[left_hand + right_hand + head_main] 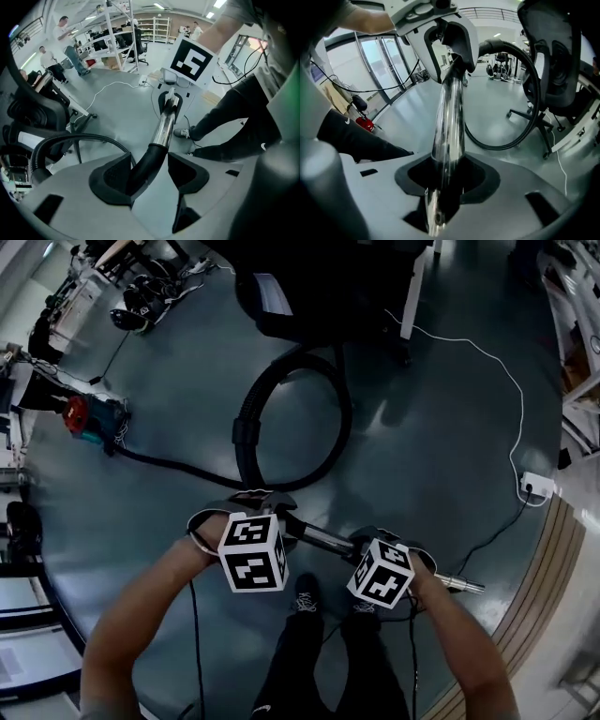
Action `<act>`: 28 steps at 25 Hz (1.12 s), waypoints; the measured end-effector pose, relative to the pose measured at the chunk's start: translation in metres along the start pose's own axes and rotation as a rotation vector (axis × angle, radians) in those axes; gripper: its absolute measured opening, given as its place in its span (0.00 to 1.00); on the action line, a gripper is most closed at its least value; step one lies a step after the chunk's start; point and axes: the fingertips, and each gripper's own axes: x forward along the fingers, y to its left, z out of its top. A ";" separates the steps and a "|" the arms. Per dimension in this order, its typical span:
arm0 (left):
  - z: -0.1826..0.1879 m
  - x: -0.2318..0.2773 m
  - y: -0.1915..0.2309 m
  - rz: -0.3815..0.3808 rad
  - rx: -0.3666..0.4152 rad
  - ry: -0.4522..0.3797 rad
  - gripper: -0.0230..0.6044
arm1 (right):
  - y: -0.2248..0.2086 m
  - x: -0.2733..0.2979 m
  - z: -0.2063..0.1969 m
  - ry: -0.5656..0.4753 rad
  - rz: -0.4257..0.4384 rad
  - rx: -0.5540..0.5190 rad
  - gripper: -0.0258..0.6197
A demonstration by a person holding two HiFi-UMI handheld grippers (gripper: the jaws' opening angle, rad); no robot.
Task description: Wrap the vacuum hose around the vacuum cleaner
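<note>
A black ribbed vacuum hose lies in a loop on the grey floor. It runs left to a small red and teal machine. Its near end carries a black cuff and a chrome wand. My left gripper points steeply down over the cuff. In the left gripper view the cuff rests against the left pad, the right pad stands clear of it, and the jaws are open. My right gripper is shut on the chrome wand, which runs up between its pads.
A black office chair stands beyond the hose loop. A white cable trails to a power strip at the right. My own legs and shoes are below the grippers. People and shelving stand far off.
</note>
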 end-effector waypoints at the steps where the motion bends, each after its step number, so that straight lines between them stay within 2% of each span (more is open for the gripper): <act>1: -0.007 0.001 -0.001 0.000 -0.022 -0.005 0.42 | 0.000 0.000 0.004 0.007 0.010 -0.020 0.27; 5: -0.035 0.012 -0.010 -0.009 -0.101 0.001 0.42 | 0.000 0.004 0.017 0.053 0.039 -0.127 0.27; 9: -0.064 0.033 -0.030 -0.012 -0.062 0.073 0.42 | 0.005 0.010 0.031 0.106 0.067 -0.243 0.27; 11: -0.077 0.042 -0.041 -0.022 -0.057 0.081 0.42 | 0.009 0.014 0.039 0.135 0.082 -0.301 0.27; 15: -0.098 0.052 -0.055 -0.071 -0.125 0.033 0.41 | 0.013 0.025 0.053 0.215 0.111 -0.409 0.27; 20: -0.134 0.056 -0.056 -0.091 -0.212 -0.048 0.41 | 0.013 0.046 0.089 0.283 0.136 -0.498 0.27; 24: -0.166 0.065 -0.061 -0.110 -0.230 -0.071 0.41 | 0.017 0.067 0.117 0.342 0.173 -0.562 0.27; 25: -0.176 0.067 -0.061 -0.110 -0.234 -0.077 0.39 | 0.018 0.074 0.124 0.356 0.182 -0.580 0.27; 26: -0.187 0.069 -0.061 -0.109 -0.237 -0.084 0.32 | 0.018 0.081 0.133 0.369 0.190 -0.597 0.27; 28: -0.207 0.069 -0.060 -0.107 -0.249 -0.103 0.30 | 0.019 0.096 0.150 0.387 0.210 -0.626 0.27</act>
